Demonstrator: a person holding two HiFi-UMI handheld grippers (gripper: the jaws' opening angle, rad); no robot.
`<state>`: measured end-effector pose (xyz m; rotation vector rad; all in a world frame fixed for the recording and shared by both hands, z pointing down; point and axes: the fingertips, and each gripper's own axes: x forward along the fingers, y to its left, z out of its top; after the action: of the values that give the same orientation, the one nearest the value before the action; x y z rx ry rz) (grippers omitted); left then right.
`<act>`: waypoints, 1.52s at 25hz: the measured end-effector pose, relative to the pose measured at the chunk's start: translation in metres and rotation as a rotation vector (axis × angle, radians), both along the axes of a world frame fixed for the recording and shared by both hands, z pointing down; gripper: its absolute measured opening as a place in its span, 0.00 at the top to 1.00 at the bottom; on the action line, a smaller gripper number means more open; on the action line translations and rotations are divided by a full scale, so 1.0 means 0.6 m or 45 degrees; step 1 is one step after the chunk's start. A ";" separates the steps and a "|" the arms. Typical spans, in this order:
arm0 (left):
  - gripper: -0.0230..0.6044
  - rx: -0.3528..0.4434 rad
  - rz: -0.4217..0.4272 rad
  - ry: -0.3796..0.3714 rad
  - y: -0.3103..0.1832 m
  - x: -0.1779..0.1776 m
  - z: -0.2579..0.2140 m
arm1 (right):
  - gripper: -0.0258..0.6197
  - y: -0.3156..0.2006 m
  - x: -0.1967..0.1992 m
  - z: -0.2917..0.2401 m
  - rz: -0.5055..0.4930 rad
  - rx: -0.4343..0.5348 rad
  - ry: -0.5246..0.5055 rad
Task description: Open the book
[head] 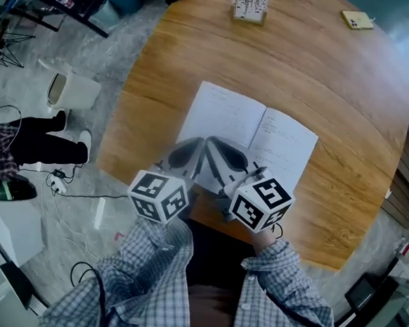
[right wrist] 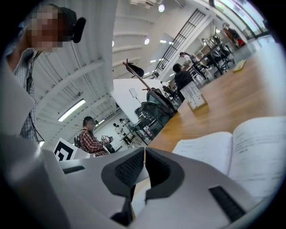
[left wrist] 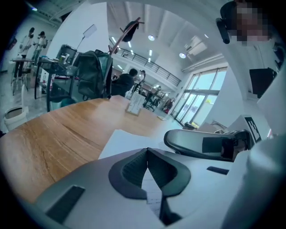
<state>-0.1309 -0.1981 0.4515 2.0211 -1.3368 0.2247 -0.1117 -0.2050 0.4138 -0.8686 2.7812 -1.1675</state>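
Left tool (left wrist: 146,150), jaws pressed together at the tips with nothing between them, sits just beside the right tool (right wrist: 144,150), whose jaws are likewise together and empty; both hover over the near edge of the book (head: 226,115), and contact cannot be confirmed. The book lies flat and open, two white written pages up, near the front edge of the wooden worktop (head: 303,68). The opening step looks finished, so the next move probably calls only for drawing both tools clear without dragging or flipping a page
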 end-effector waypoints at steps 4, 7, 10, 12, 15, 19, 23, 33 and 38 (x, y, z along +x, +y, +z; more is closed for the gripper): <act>0.95 0.052 0.111 0.029 0.001 0.062 -0.018 | 0.92 -0.004 0.095 -0.007 0.171 0.064 0.091; 0.95 0.086 0.175 0.060 0.005 0.102 -0.035 | 0.92 0.001 0.160 -0.015 0.283 0.087 0.116; 0.95 0.113 0.225 0.075 0.007 0.132 -0.056 | 0.92 0.007 0.216 -0.025 0.381 0.104 0.164; 0.95 0.143 0.259 0.073 0.009 0.151 -0.074 | 0.92 0.014 0.248 -0.037 0.431 0.130 0.195; 0.95 0.205 0.306 0.061 0.016 0.176 -0.106 | 0.92 0.032 0.285 -0.062 0.495 0.181 0.245; 0.95 0.274 0.338 0.078 0.026 0.202 -0.155 | 0.92 0.056 0.322 -0.114 0.572 0.284 0.295; 0.95 0.370 0.360 0.114 0.032 0.223 -0.214 | 0.92 0.065 0.353 -0.174 0.652 0.385 0.294; 0.95 0.765 0.399 0.078 0.053 0.235 -0.347 | 0.92 0.093 0.372 -0.281 0.748 0.628 0.232; 0.95 0.820 0.416 0.079 0.063 0.241 -0.359 | 0.92 0.097 0.370 -0.304 0.737 0.727 0.265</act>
<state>0.0136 -0.1605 0.2359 2.7584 -1.1188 -0.1484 0.1106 -0.1471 0.2314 -1.5994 2.4779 -0.1954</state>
